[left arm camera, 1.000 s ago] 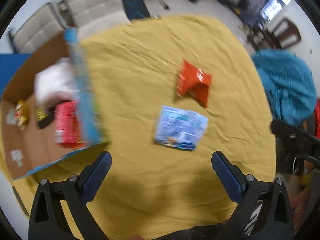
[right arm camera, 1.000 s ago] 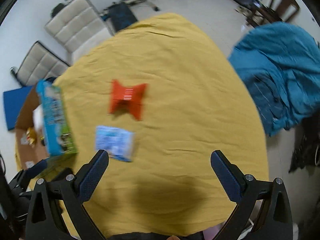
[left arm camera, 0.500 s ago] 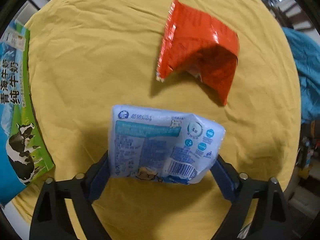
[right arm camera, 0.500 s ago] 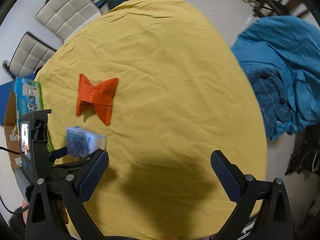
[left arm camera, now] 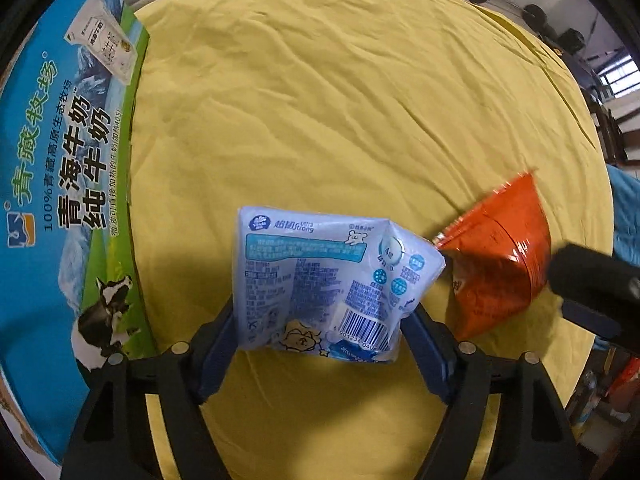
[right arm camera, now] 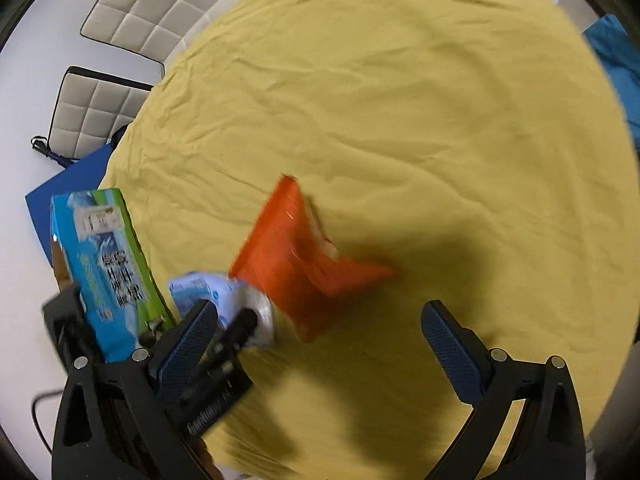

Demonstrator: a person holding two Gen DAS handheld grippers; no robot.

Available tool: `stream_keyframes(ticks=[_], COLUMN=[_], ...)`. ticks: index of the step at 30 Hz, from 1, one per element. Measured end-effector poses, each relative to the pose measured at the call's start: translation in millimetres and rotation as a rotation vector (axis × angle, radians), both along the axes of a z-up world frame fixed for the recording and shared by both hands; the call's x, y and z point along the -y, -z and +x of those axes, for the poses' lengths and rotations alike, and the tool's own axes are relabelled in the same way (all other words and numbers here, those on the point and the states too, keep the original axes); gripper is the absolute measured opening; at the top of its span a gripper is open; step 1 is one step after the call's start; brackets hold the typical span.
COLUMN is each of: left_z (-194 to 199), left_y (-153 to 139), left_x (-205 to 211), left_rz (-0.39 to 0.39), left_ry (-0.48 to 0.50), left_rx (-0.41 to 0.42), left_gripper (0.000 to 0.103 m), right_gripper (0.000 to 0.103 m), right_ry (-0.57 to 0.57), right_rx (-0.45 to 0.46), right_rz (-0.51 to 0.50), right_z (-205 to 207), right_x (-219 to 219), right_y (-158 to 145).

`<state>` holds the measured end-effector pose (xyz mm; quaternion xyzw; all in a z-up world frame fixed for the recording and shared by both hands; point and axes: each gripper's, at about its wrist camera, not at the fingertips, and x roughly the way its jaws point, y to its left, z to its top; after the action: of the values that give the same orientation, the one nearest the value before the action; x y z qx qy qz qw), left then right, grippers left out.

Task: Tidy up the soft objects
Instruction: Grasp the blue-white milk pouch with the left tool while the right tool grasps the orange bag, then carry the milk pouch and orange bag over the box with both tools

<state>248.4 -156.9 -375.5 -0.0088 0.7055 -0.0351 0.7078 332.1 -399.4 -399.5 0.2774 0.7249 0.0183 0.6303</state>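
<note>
Half a second ago the orange snack bag (left arm camera: 498, 264) sat far behind the tissue pack, and now it lies just to the right of it, with its near corner touching or almost touching the pack. Also the right tool (right arm camera: 332, 344) has come in low over the yellow cloth (left arm camera: 340, 100) and now hangs close to the orange bag.

Blue fingers of the left tool (left arm camera: 320, 344) are squeezed in on both sides of the light blue tissue pack (left arm camera: 328, 280), so the pack is held tight. I cannot tell if the pack is off the cloth or resting on it.

On the left side a big blue and green milk box (left arm camera: 68, 184) with a cow on it stands right beside the left tool, very near the pack. A black bit of the right tool shows at the far right edge of the left camera, just past the orange bag.

From the right camera, the right tool is wide open with nothing in it. Its left finger (right arm camera: 188, 344) sits in front of the left tool and the white end of the pack, and hides part of them. White padded chairs (right arm camera: 152, 4) and a dark blue mat (right arm camera: 68, 184) lie beyond the bench, and a teal cloth (right arm camera: 616, 64) shows at the right
</note>
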Motion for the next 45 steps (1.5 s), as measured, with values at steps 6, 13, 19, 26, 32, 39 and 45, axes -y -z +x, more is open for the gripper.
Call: stream_keyframes(ticks=[6, 13, 19, 26, 32, 39, 45], left_z=[-8, 4, 4, -4, -14, -26, -32], left_y=[-3, 3, -3, -38, -78, -132, -166], left_x=[-1, 1, 3, 8, 7, -18, -44], left_rz=[0.004, 0.015, 0.024, -0.001, -0.017, -0.063, -0.09], left_ry=[-0.004, 0.017, 0.039, 0.071, 0.09, 0.079, 0.06], left_rx=[-0.002, 0.002, 0.031, 0.099, 0.176, 0.259, 0.33], left_gripper=[0.077, 0.077, 0.074, 0.074, 0.074, 0.074, 0.074], right_gripper=[0.088, 0.038, 0.033, 0.031, 0.031, 0.03, 0.03], right_ry=[-0.107, -0.144, -0.156, -0.154, -0.152, -0.143, -0.168], right_rx=[-0.028, -0.028, 0.008, 0.069, 0.132, 0.209, 0.275], right_rz=[-0.07, -0.105, -0.136, -0.14, -0.152, -0.135, -0.125], right_z=[9, 2, -6, -17, -23, -35, -41], right_x=[-31, -33, -28, -8, 9, 6, -25], right_y=[22, 32, 23, -8, -47, -98, -137])
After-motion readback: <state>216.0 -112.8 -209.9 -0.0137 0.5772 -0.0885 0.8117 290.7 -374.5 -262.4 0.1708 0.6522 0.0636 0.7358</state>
